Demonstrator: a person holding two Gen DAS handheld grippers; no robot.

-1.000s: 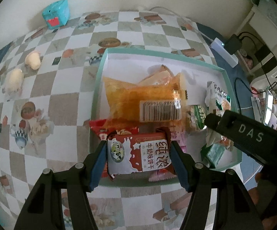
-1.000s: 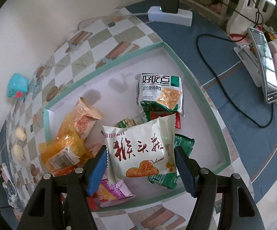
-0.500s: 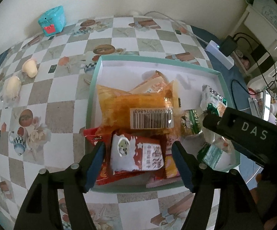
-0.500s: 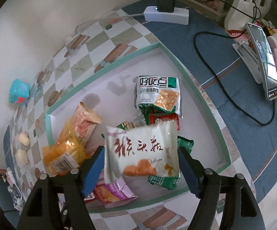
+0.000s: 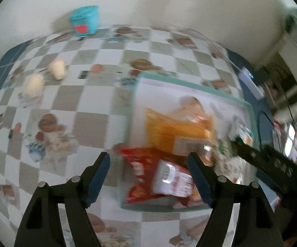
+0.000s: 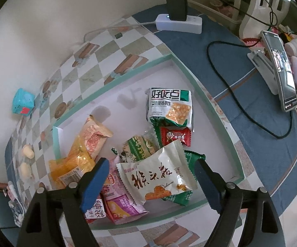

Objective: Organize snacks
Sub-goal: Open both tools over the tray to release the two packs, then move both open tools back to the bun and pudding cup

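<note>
While both claws have just been opening, left claw (image 5: 149, 164) apart, right claw (image 6: 151, 171) apart, snacks in tray (image 6: 220, 119).

Setting: you are in a lived-in home room. Evidence: a checkered tablecloth (image 6: 99, 65) printed with food pictures, a blue cloth (image 6: 257, 123) beside it, a white power strip (image 6: 179, 22) with a black charger (image 6: 177, 6) plugged in, a phone on a stand (image 6: 280, 70), a teal toy cube (image 6: 23, 102) against the white wall (image 6: 45, 20).

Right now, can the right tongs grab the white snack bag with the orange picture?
Probably yes: the right tongs hang open right over the white snack bag, which lies on top of the pile with nothing covering it.
</note>
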